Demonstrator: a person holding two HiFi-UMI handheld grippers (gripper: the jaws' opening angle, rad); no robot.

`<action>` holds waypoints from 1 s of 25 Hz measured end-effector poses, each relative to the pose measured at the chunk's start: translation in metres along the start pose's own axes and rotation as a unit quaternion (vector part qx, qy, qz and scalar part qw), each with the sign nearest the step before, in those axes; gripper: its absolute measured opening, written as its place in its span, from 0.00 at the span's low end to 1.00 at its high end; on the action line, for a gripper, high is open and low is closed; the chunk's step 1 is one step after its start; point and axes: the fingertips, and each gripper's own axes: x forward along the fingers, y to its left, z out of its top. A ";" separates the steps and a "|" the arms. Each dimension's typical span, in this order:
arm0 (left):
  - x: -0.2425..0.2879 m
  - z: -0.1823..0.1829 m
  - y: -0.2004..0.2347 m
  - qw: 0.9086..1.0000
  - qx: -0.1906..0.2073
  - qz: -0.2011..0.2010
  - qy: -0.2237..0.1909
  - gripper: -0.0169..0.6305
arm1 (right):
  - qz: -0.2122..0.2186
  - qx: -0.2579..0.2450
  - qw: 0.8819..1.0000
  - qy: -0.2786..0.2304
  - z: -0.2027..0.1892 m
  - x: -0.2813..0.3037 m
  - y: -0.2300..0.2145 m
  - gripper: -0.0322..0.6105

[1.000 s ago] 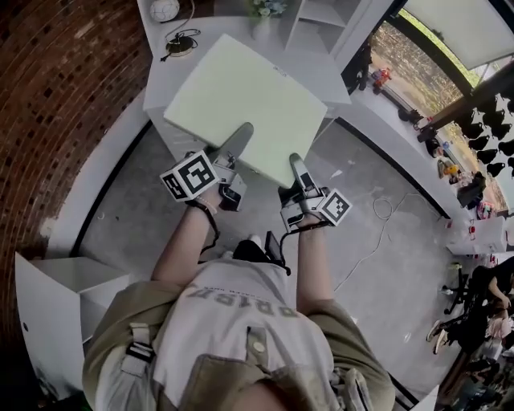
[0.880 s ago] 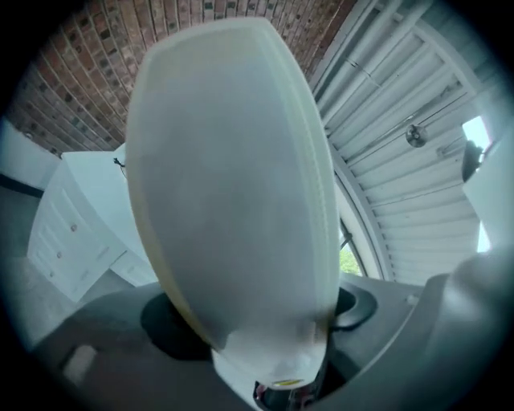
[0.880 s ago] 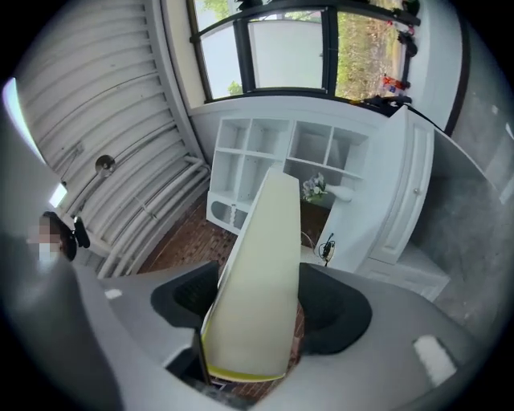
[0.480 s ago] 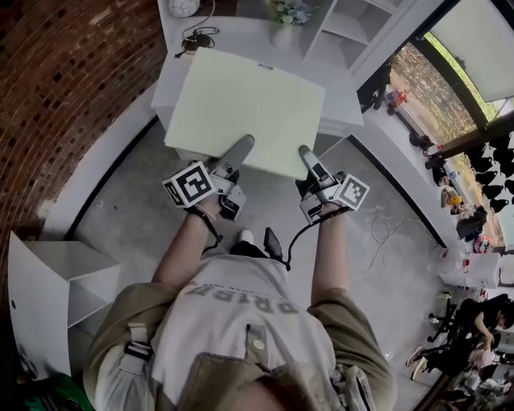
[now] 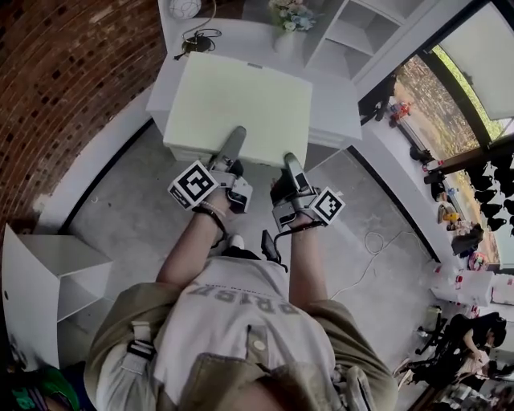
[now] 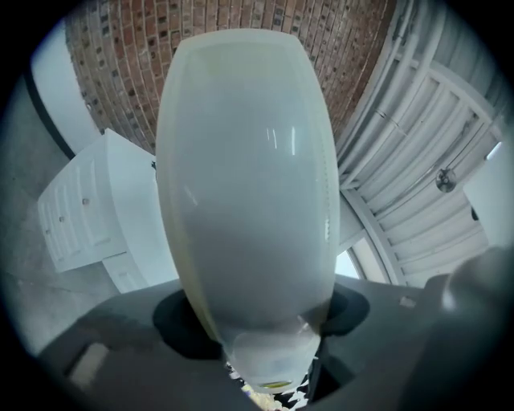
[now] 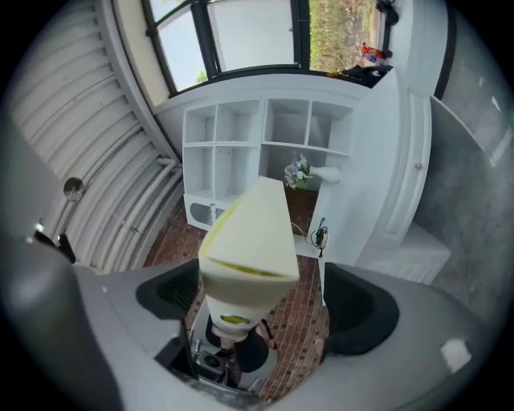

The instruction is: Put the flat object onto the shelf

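Observation:
The flat object is a pale yellow-green board (image 5: 241, 104); in the head view it lies level over the white cabinet top (image 5: 337, 104). My left gripper (image 5: 234, 138) is at the board's near edge, its upper finger lying on top, and its jaws are closing on the board (image 6: 245, 185), which fills the left gripper view. My right gripper (image 5: 289, 164) sits at the near right edge. Its jaws are opening, with the board's corner (image 7: 249, 233) between them and a gap on each side.
A white cubby shelf unit (image 5: 345, 32) stands behind the cabinet, seen head-on as open compartments (image 7: 265, 152). A flower vase (image 5: 289, 16) and a black cable (image 5: 197, 40) sit at the cabinet's back. A brick wall lies left; a white cabinet (image 5: 48, 281) stands at lower left.
The board has moved forward over the cabinet top and now sits squarer and lower on it. Both grippers went with it, and the right one now sits at the near edge.

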 end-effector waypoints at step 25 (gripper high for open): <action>0.084 -0.056 -0.003 0.999 0.012 -0.012 0.049 0.58 | 0.082 0.027 0.996 -0.017 0.080 0.057 0.004 0.54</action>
